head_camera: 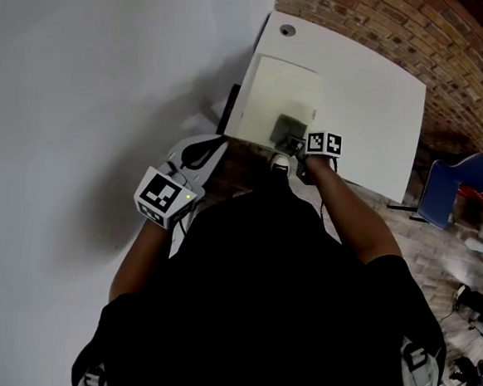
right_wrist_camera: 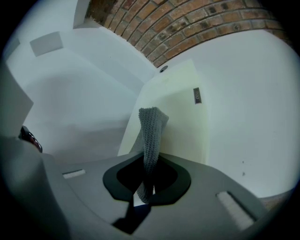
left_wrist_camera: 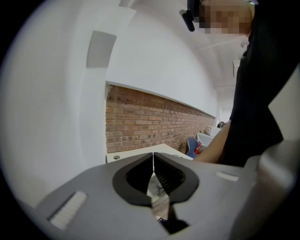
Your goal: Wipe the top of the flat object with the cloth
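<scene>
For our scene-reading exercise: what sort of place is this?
Probably an office or workshop room: a white table stands against a bare brick wall, with a blue chair on the floor beside it.

White wall crowds the flat object's left (brick wall behind); table to its right lies bare.

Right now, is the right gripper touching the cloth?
Touching. The right gripper view shows the right gripper with its jaws closed on the grey knitted cloth, which stands up from between them.
</scene>
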### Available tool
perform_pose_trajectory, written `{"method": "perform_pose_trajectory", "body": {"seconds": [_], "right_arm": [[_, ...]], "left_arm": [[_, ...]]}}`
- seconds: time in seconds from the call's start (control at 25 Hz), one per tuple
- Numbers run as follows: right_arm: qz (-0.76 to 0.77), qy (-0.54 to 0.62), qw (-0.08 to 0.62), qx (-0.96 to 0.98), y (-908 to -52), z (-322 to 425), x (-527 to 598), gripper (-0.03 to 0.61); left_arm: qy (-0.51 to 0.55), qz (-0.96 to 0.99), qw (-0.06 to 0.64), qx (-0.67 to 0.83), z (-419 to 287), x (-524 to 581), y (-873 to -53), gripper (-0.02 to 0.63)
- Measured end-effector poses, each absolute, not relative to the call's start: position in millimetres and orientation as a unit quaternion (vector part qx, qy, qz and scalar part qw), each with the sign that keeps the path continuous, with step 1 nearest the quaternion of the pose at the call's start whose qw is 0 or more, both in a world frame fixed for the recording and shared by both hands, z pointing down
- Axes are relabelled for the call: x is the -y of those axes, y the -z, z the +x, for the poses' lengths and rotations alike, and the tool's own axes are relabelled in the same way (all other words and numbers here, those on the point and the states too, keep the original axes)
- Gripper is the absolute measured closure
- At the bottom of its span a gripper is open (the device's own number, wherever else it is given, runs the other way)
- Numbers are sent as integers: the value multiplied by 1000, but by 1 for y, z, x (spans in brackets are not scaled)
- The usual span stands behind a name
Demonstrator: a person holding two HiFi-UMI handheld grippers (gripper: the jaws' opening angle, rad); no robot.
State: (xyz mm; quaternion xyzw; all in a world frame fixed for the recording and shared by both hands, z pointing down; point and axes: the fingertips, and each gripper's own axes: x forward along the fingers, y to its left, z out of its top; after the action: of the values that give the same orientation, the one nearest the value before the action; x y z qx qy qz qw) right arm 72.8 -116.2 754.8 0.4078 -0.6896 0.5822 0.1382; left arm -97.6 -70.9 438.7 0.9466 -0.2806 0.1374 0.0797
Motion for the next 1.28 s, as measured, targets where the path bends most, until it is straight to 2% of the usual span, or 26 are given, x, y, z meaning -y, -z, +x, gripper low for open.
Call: {"method": "perform_pose_trajectory", "body": {"seconds": [0.56,1.28], "right_arm": [[441,-580,144,670,-761,113,102,568],[449,-579,150,664,-764,131,96,568]], "left_arm": [[-135,953,84,259,-81,70,-443,611],[-136,953,84,256,-76,68,-443,611]]}}
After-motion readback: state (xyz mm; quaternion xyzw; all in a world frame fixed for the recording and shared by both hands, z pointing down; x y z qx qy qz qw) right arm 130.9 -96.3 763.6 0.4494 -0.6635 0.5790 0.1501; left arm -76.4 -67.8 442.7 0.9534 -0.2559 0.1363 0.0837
